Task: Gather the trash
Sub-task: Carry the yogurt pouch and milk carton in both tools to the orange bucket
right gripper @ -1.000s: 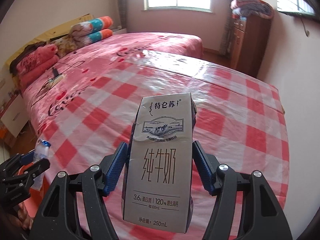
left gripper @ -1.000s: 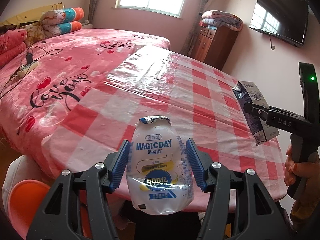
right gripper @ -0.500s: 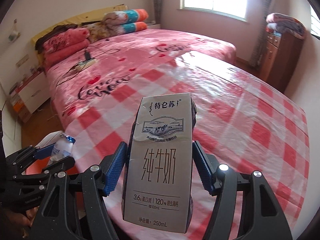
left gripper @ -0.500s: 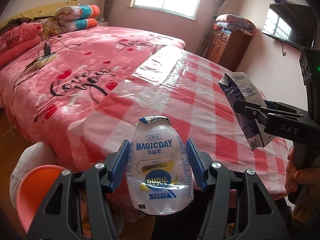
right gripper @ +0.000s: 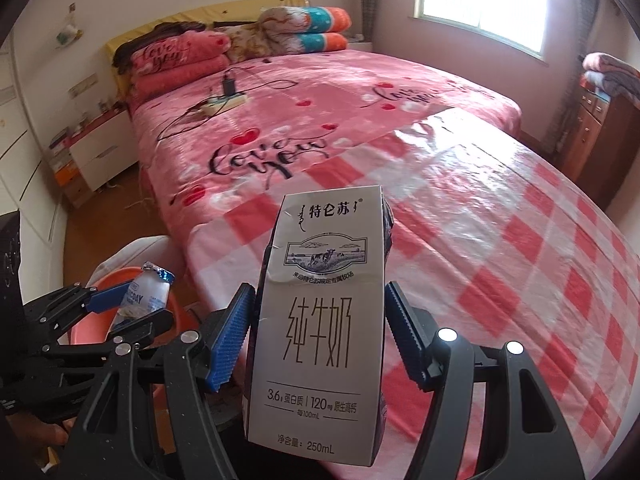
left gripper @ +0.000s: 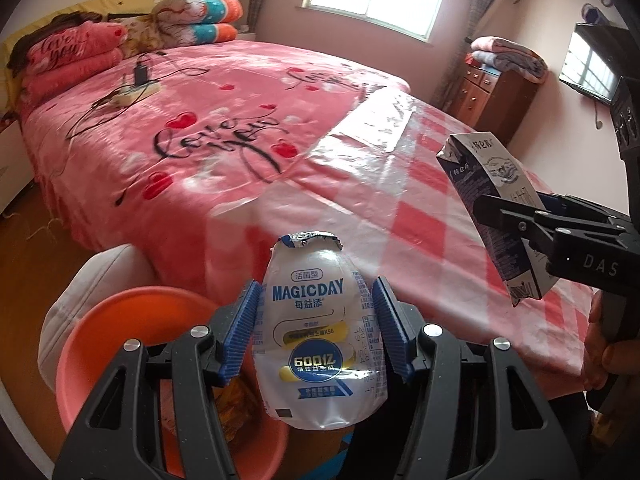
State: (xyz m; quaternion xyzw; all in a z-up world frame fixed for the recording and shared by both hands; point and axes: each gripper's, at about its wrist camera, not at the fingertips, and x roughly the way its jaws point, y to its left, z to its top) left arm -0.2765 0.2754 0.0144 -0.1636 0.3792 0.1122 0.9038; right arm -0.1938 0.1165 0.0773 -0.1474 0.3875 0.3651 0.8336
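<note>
A yogurt bottle (left gripper: 322, 334) is clamped in the left tongs (left gripper: 316, 330) above the orange bin (left gripper: 120, 332) for dropping; a milk carton (right gripper: 320, 328) is gripped in the right tongs (right gripper: 318, 334), awaiting disposal.

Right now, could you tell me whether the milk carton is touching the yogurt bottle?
Apart. The left wrist view shows checked tablecloth between the milk carton and the yogurt bottle.

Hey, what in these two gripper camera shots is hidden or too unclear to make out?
- Orange bin: in the left wrist view, its inside is mostly hidden behind the left tool and the yogurt bottle; only some yellowish wrapper shows.
- Milk carton: in the right wrist view, its base is covered by the right tool.
- Items on the white nightstand: too small and blurred in the right wrist view.
</note>
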